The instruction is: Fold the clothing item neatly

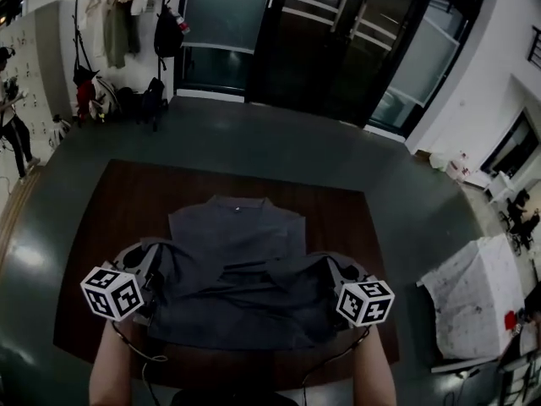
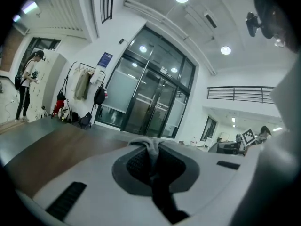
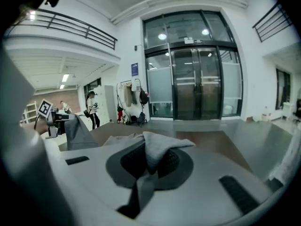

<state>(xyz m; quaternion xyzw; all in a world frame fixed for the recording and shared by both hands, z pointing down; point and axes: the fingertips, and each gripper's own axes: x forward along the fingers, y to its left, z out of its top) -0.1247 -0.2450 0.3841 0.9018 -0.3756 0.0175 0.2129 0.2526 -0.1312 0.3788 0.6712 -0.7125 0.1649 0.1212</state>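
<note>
A grey shirt [image 1: 237,244] lies on the brown table [image 1: 110,227], collar at the far side, its near part lifted and folded toward the collar. My left gripper [image 1: 156,273] is shut on the shirt's near left edge; a bunch of grey cloth [image 2: 149,147] sticks out between its closed jaws. My right gripper [image 1: 331,276] is shut on the near right edge, with a fold of the cloth [image 3: 157,147] pinched between its jaws. Both grippers hover above the table at the shirt's two sides, and the cloth hangs between them.
A coat rack [image 1: 118,15] with clothes and bags stands at the back left by glass doors [image 1: 338,32]. A person [image 1: 13,117] stands at the far left. A white cloth-covered stand [image 1: 473,299] is to the right of the table.
</note>
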